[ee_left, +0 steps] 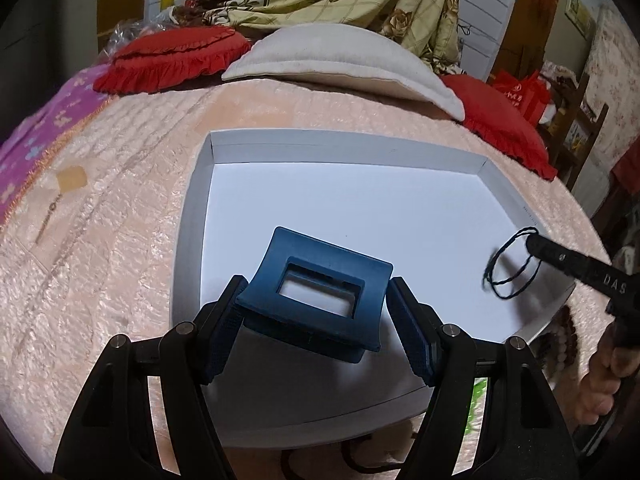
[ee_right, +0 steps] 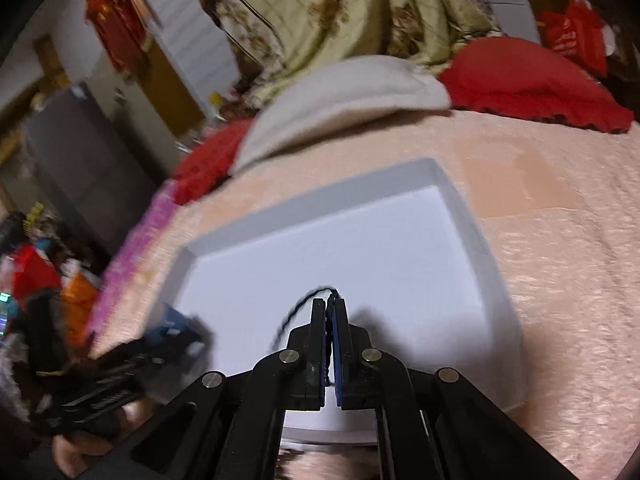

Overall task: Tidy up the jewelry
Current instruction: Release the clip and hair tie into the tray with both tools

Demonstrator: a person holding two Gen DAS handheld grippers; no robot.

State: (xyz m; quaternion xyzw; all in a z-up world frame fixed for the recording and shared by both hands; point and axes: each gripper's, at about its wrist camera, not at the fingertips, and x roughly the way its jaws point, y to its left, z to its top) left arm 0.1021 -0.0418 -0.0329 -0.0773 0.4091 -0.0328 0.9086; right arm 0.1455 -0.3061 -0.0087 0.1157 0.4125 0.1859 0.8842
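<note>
A white shallow tray (ee_left: 202, 176) lies on the pink bedspread. In the left wrist view my left gripper (ee_left: 314, 298) is shut on a blue hair claw clip (ee_left: 316, 292) and holds it over the tray's near left part. My right gripper (ee_left: 532, 240) enters from the right, shut on a thin dark string loop (ee_left: 508, 266) that hangs over the tray's right side. In the right wrist view my right gripper (ee_right: 330, 304) has its fingers pressed together on the dark string (ee_right: 298, 308) above the tray (ee_right: 468, 216). The left gripper with the blue clip (ee_right: 170, 330) is blurred at the left.
A thin chain with a small tan card (ee_left: 60, 196) lies on the bedspread left of the tray. Red cushions (ee_left: 172, 60) and a white pillow (ee_left: 340, 60) lie at the bed's far end. A purple cloth (ee_left: 36, 140) covers the left edge.
</note>
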